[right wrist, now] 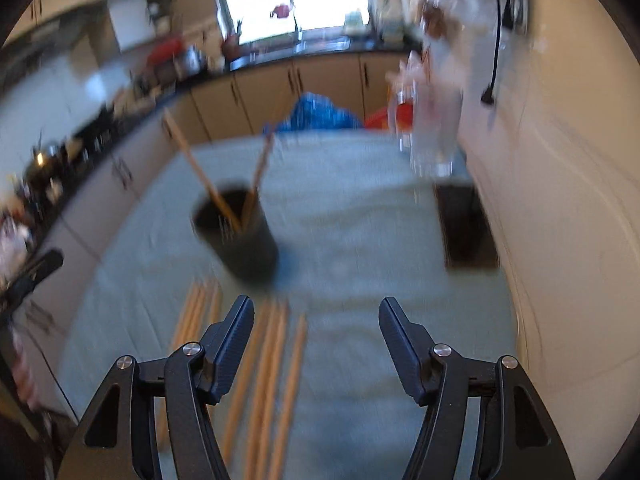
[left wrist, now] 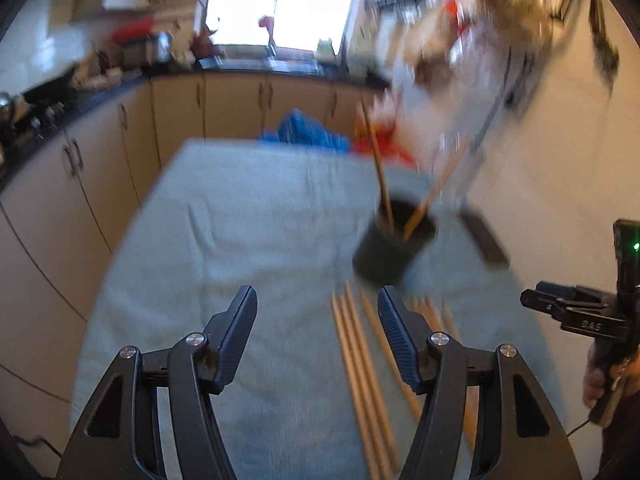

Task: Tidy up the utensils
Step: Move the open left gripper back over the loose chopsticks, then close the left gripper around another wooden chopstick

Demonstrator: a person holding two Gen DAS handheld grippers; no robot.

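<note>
A black cup (left wrist: 394, 244) (right wrist: 238, 232) stands on the pale green cloth (left wrist: 248, 216) (right wrist: 360, 216) with two wooden chopsticks (left wrist: 378, 164) (right wrist: 196, 170) leaning in it. Several more wooden chopsticks (left wrist: 360, 376) (right wrist: 268, 376) lie flat side by side on the cloth in front of the cup. My left gripper (left wrist: 318, 308) is open above the cloth, with nothing between its fingers; the flat chopsticks lie under and beside its right finger. My right gripper (right wrist: 316, 316) is open too, empty, with the chopsticks beneath its left finger. Its body (left wrist: 580, 316) shows at the right edge, held by a hand.
A dark flat block (left wrist: 486, 240) (right wrist: 466, 228) lies on the cloth by the cream wall on the right. A clear glass item (right wrist: 432, 136) stands at the far right corner. Blue cloth (left wrist: 304, 132) and a red thing (left wrist: 384, 144) sit beyond the far edge. Cabinets and cluttered counters run left and behind.
</note>
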